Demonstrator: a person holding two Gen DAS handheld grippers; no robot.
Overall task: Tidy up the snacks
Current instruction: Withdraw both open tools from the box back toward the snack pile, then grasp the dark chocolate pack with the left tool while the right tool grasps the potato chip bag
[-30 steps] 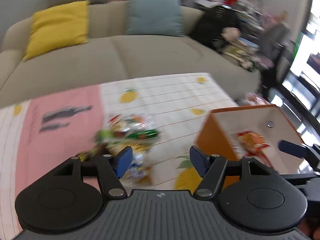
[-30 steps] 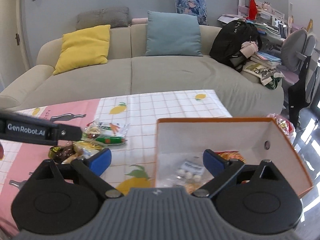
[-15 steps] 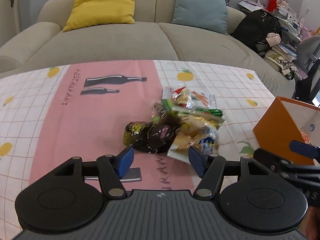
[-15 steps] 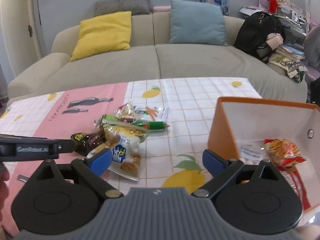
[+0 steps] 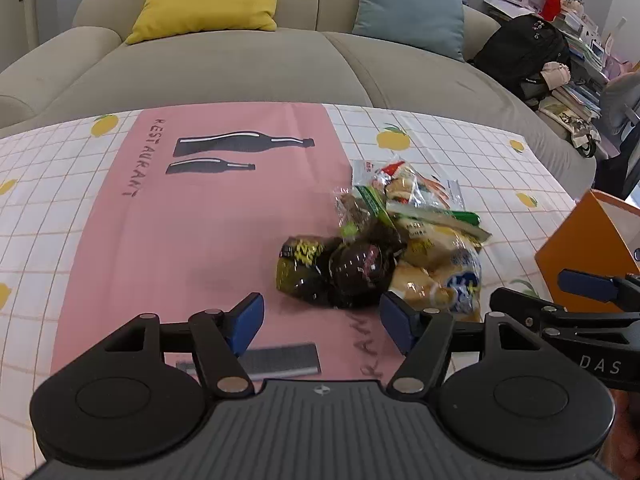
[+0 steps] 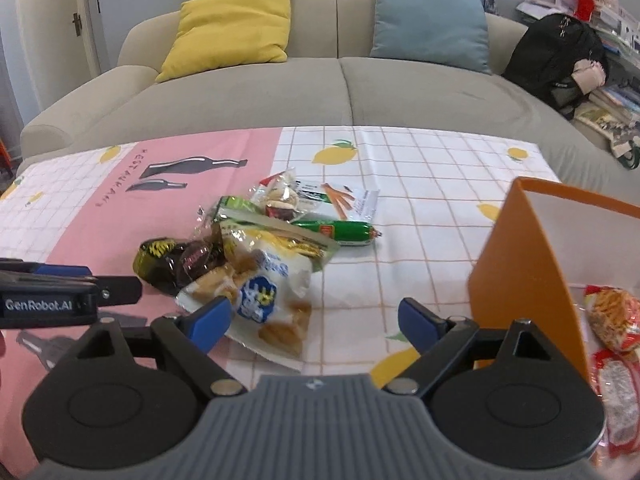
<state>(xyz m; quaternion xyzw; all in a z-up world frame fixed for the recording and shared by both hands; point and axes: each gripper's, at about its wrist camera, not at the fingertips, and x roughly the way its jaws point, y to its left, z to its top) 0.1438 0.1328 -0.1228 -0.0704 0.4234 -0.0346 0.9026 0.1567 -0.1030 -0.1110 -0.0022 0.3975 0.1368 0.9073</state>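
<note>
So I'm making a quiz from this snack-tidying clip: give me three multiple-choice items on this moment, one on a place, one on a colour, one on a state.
1. Where does the pile of snacks lie?
A. on the tablecloth
B. on the sofa
C. inside the box

2. What colour is the outside of the box?
A. blue
B. orange
C. green

3. What is between the fingers of the left gripper?
A. a green sausage
B. a yellow cushion
C. nothing

Answers:
1 A, the packets sit on the pink and checked cloth, apart from the box.
2 B, its outer wall is orange and its inside white.
3 C, the blue pads stand apart over bare cloth, short of the dark packets.
</note>
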